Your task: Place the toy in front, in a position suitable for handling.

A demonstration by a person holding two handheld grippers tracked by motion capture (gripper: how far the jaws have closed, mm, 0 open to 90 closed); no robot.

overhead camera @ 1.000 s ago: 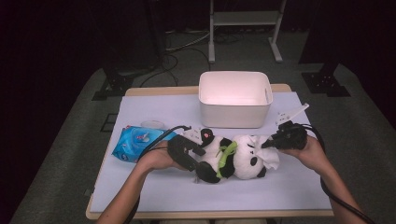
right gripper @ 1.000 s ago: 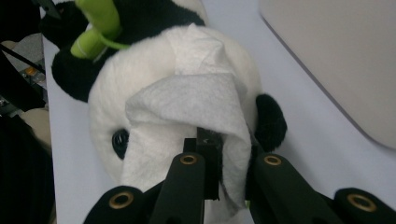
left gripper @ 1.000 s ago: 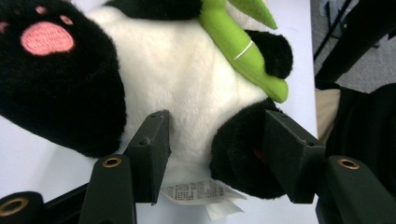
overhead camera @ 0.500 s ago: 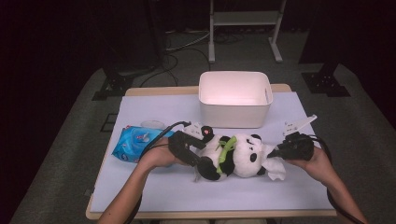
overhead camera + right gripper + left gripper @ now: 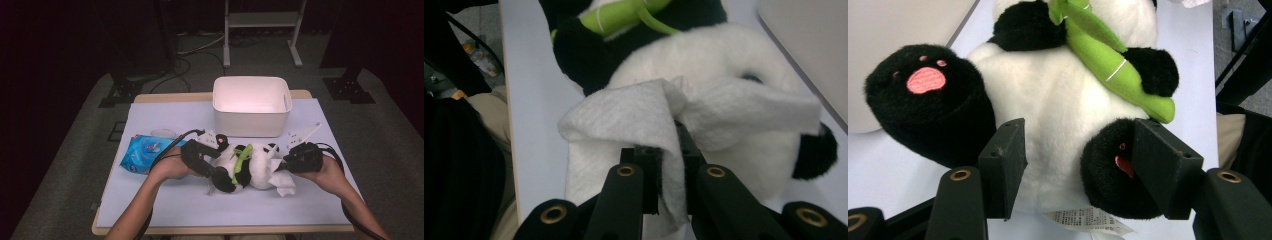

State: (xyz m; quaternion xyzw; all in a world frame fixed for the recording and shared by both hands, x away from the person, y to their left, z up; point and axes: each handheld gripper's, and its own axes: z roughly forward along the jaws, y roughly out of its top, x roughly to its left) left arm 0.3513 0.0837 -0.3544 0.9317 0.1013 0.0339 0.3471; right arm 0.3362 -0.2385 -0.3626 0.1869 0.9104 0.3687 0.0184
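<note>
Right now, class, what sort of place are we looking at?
Probably a lab or studio set up for recording: a lit table in a dark room, cables on the floor, a metal stand behind.

A black-and-white plush panda [image 5: 250, 167] is laid on its back just in front of the white bin [image 5: 251, 105], its head toward the right. A green bamboo stalk [image 5: 1108, 70] is stitched across its chest. A white wipe [image 5: 634, 120] is draped, crumpled, over the panda's face.
</note>
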